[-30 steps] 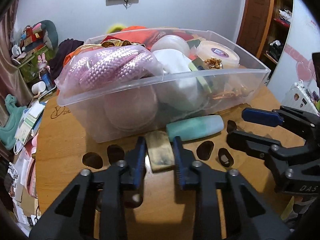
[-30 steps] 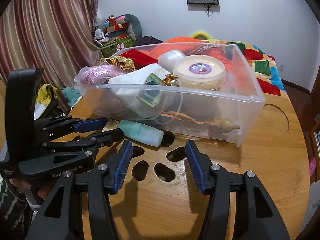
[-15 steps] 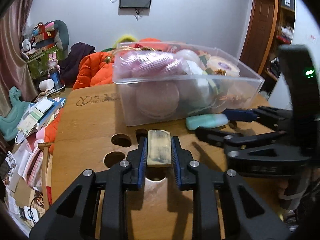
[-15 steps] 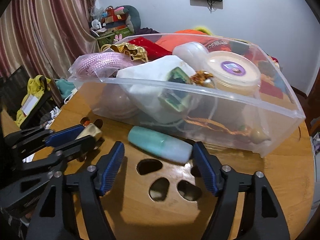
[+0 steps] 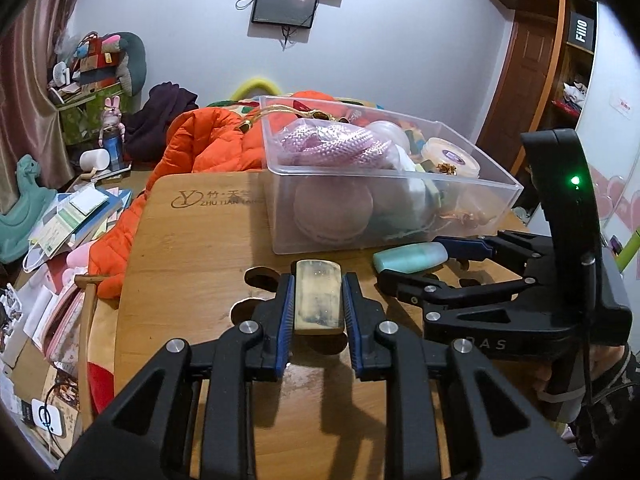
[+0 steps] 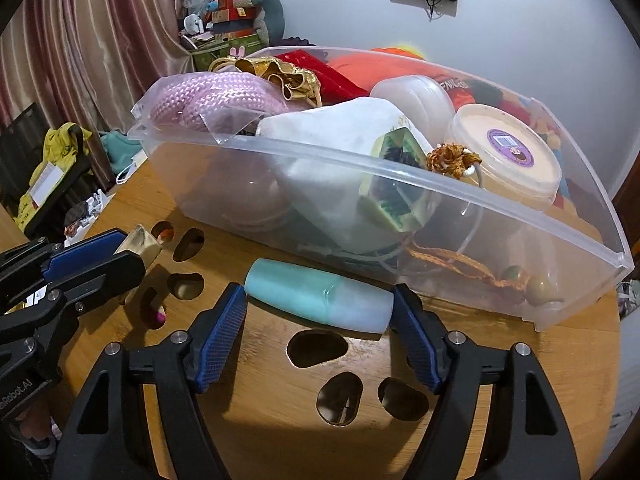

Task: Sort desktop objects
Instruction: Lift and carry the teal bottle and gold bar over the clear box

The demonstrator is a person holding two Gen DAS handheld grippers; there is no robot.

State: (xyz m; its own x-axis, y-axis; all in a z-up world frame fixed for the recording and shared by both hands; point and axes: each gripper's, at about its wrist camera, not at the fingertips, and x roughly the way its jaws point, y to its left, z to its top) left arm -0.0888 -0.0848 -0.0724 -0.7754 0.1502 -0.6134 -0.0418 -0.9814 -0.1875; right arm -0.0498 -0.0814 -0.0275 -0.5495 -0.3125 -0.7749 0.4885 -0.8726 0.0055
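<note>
L gripper point(image 5: 319, 307) is held low over the wooden table point(image 5: 192, 256), fingers pointing fwd toward the clear plastic bin point(image 5: 400, 178). Its jaws are closed narrow on a small yellowish block point(image 5: 319, 298), blue pads pressed on both long sides; block is kept flat, short of the bin's near wall and apart from it. Whether the block touches the tabletop can't be told.

R gripper point(image 6: 320, 316) is brought in from the right side, low over the table, jaws spread wide w/ one pad at each end of the teal bottle point(image 6: 320, 298). Left pad is seen right at the bottle's capped end, right pad right at the paler end; actual contact can't be told. The bottle is lying on its side on the table, just beside the bin's front wall, between the bin and several cut-out holes point(image 6: 318, 347) in the tabletop.

The bin is packed to the rim. Inside are seen: a pink braided rope in a clear bag point(image 6: 216, 100) at the left end, a gold fabric item point(image 6: 288, 74) behind it, a white pouch point(image 6: 340, 132) mid-bin, a green-edged box point(image 6: 394, 184) tilted against the front wall, a white round container point(image 6: 412, 98) further back, a cream round tub w/ purple label point(image 6: 508, 160) at the right end, and an orange braided cord w/ beads point(image 6: 472, 268) along the bottom front.
</note>
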